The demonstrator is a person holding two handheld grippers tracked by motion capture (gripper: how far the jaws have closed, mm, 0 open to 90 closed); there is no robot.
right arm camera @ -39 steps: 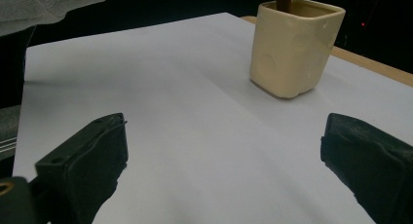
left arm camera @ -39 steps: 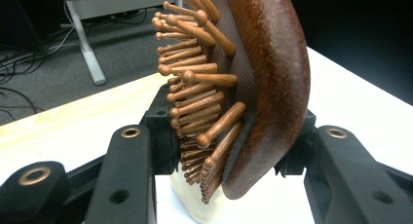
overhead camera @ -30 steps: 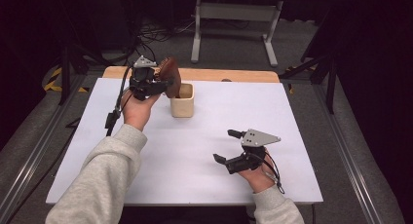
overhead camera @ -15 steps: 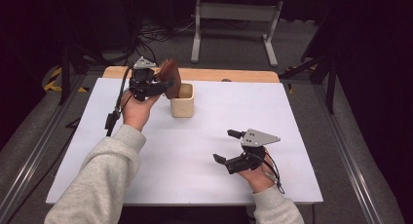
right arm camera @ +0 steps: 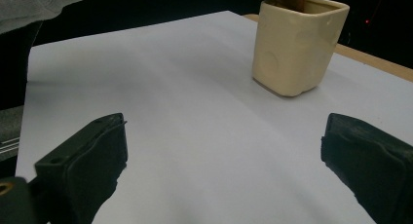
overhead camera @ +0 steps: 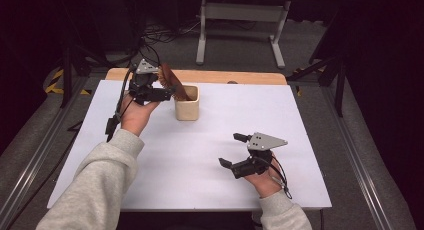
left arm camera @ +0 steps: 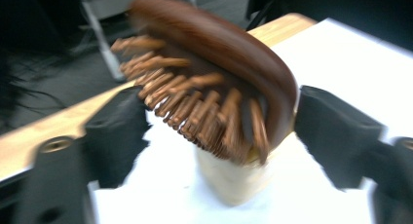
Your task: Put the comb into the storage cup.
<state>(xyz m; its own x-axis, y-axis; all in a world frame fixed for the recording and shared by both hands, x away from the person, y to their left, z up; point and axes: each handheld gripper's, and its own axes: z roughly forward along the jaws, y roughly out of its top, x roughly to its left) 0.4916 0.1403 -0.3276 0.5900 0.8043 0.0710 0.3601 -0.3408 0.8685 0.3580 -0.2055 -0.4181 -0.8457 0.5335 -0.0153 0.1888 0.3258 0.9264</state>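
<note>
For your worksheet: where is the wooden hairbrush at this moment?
In the high view the wooden hairbrush stands in the cream cup at the table's far left, its head leaning out between the open jaws of the left gripper.

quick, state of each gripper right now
Left gripper: jaws have just been opening; the wooden hairbrush sits between them in the cream cup, no pad pressing on it.
Right gripper: open, nothing between the jaws.

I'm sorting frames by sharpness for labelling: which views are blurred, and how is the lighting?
Left gripper view: the brush and cup are smeared with motion blur. Right gripper view: sharp, the cup crisp on the evenly lit table. High view: clear, surroundings dark.
</note>
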